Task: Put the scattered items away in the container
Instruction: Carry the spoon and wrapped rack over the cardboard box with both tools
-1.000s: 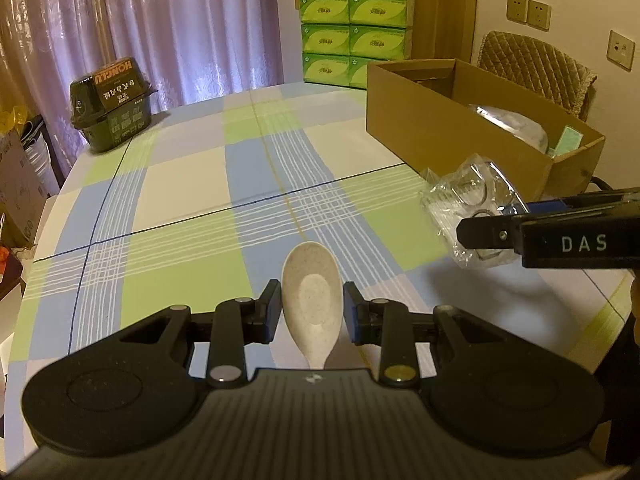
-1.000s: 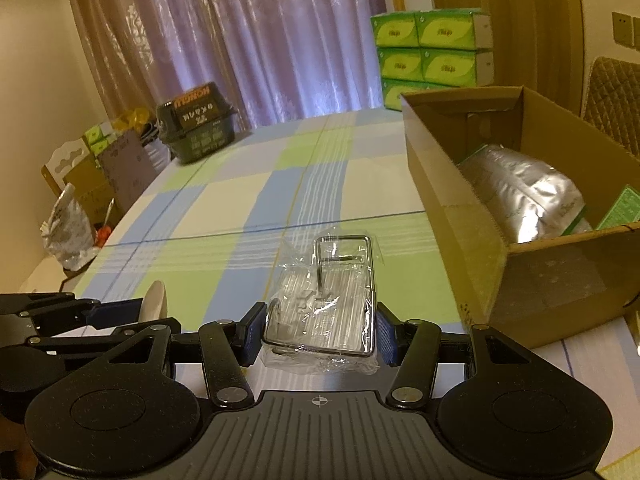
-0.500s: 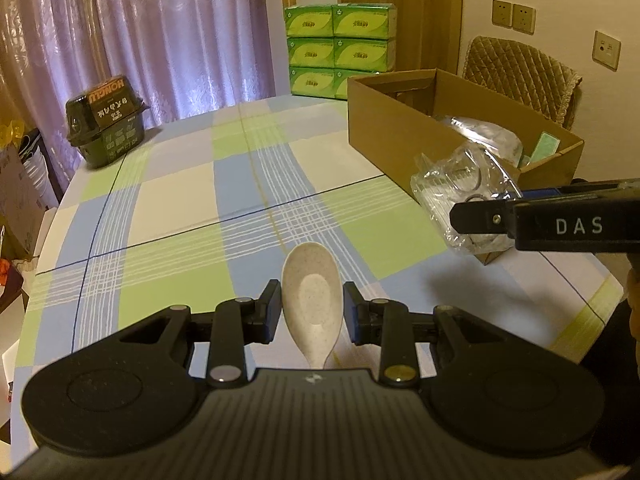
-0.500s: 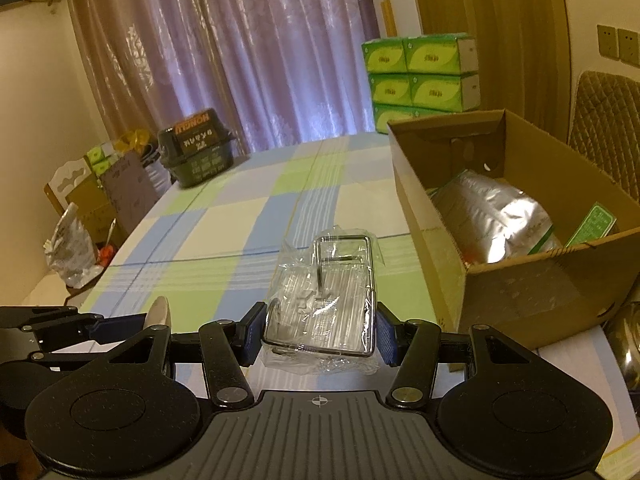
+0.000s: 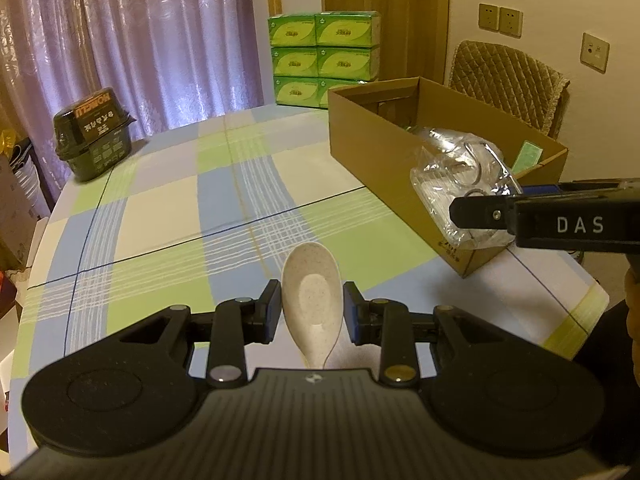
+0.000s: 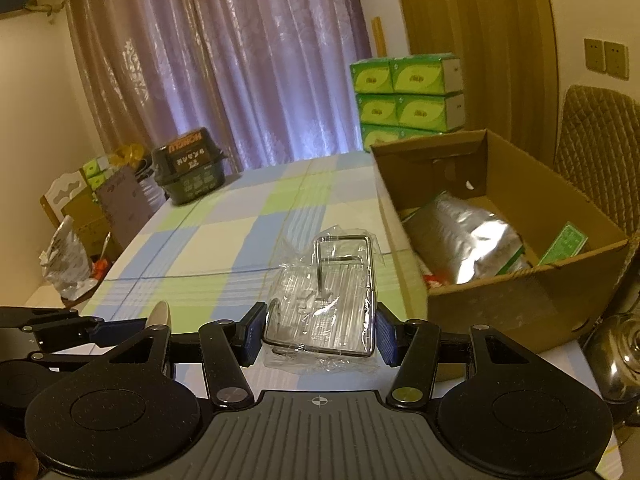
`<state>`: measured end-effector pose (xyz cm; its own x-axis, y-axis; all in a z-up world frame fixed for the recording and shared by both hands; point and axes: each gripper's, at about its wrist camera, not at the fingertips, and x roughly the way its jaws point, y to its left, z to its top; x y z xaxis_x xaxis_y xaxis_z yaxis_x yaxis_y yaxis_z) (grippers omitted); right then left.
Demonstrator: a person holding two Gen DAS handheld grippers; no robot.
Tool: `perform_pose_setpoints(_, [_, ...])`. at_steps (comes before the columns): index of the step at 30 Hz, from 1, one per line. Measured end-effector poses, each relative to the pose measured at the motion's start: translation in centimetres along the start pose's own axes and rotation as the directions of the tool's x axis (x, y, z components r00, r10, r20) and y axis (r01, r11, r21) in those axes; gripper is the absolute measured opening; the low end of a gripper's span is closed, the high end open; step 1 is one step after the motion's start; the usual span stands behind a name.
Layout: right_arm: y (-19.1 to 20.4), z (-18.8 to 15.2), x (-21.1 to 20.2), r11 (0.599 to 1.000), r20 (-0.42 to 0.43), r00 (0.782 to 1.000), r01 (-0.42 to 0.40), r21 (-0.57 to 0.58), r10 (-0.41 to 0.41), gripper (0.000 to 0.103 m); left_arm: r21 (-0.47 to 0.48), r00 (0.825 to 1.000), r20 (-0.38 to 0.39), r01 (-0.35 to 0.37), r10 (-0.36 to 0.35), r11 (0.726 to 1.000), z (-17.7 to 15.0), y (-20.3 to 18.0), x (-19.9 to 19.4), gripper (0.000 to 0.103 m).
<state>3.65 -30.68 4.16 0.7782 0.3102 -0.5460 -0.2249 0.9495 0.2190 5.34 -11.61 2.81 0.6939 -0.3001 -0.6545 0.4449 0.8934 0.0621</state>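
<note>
My left gripper is shut on a speckled cream spoon, held above the checked tablecloth. My right gripper is shut on a clear plastic bag with a metal wire rack inside; the same bag shows at the right of the left wrist view, beside the near corner of the box. The open cardboard box stands on the table's right side and holds a silver foil pouch and a green packet. In the left wrist view the cardboard box lies ahead to the right.
A dark green lidded container sits at the table's far left corner. Stacked green tissue boxes stand behind the table, and a padded chair is behind the box. A shiny metal object lies at the right edge.
Both grippers have risen with their loads, and the table and box appear lower in view. The bagged rack now hangs closer to the box's near corner.
</note>
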Motion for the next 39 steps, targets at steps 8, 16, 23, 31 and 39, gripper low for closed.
perform_pose_setpoints(8, [-2.1, 1.0, -1.3, 0.999, 0.036, 0.999, 0.030, 0.014, -0.031, 0.057, -0.002, 0.999, 0.015, 0.046, -0.046, 0.999, 2.2, -1.9, 0.5, 0.027])
perform_pose_setpoints(16, [-5.5, 2.5, -2.5, 0.996, 0.074, 0.993, 0.091, 0.022, -0.092, 0.057, -0.016, 0.992, 0.047, 0.121, -0.120, 0.992, 6.0, -4.7, 1.4, 0.027])
perform_pose_setpoints(23, [-8.3, 3.6, -3.0, 0.991, 0.100, 0.986, 0.135, 0.023, -0.136, 0.057, -0.018, 0.981, 0.081, 0.178, -0.176, 0.984, 9.5, -7.6, 2.7, 0.027])
perform_pose_setpoints(31, [-11.3, 5.2, -2.5, 0.987, 0.118, 0.979, 0.162, 0.025, -0.164, 0.057, -0.074, 0.968, 0.098, 0.239, -0.232, 0.968, 12.9, -9.3, 4.7, 0.027])
perform_pose_setpoints(39, [-13.5, 6.0, -1.9, 0.984, 0.123, 0.977, 0.173, 0.035, -0.176, 0.057, -0.105, 0.964, 0.083, 0.259, -0.251, 0.960, 14.6, -10.8, 7.6, 0.027])
